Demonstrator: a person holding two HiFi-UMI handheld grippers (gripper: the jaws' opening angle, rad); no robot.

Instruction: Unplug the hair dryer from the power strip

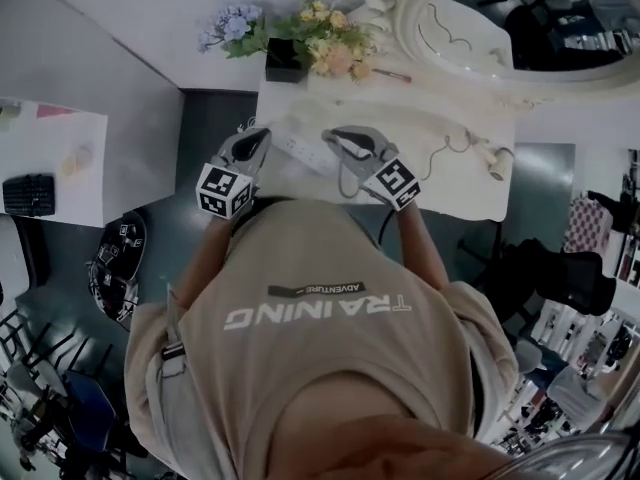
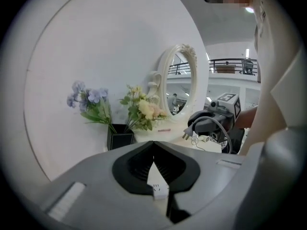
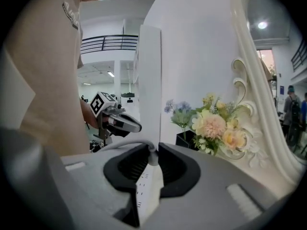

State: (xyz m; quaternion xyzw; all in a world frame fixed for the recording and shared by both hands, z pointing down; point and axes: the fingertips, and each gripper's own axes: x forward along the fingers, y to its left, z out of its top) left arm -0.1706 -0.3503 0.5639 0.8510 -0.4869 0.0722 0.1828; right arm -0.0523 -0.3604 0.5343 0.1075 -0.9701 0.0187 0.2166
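Observation:
In the head view my left gripper [image 1: 262,136] and right gripper [image 1: 335,138] are raised over the white dressing table [image 1: 470,200], with the white power strip [image 1: 300,151] between them. In the left gripper view my left gripper [image 2: 156,176] is shut on the end of the power strip [image 2: 159,189]. That view also shows the right gripper [image 2: 194,128] holding the grey plug [image 2: 188,135], its prongs bare and clear of the strip. In the right gripper view my right gripper [image 3: 152,158] pinches that plug [image 3: 152,157], and the strip [image 3: 144,193] shows below it. The white hair dryer [image 1: 494,162] lies at the table's right.
A black vase of flowers [image 1: 284,58] and an oval white-framed mirror [image 1: 520,18] stand at the table's back. A pink pen [image 1: 392,75] lies near the flowers. A white desk with a black keyboard [image 1: 30,194] is off to the left.

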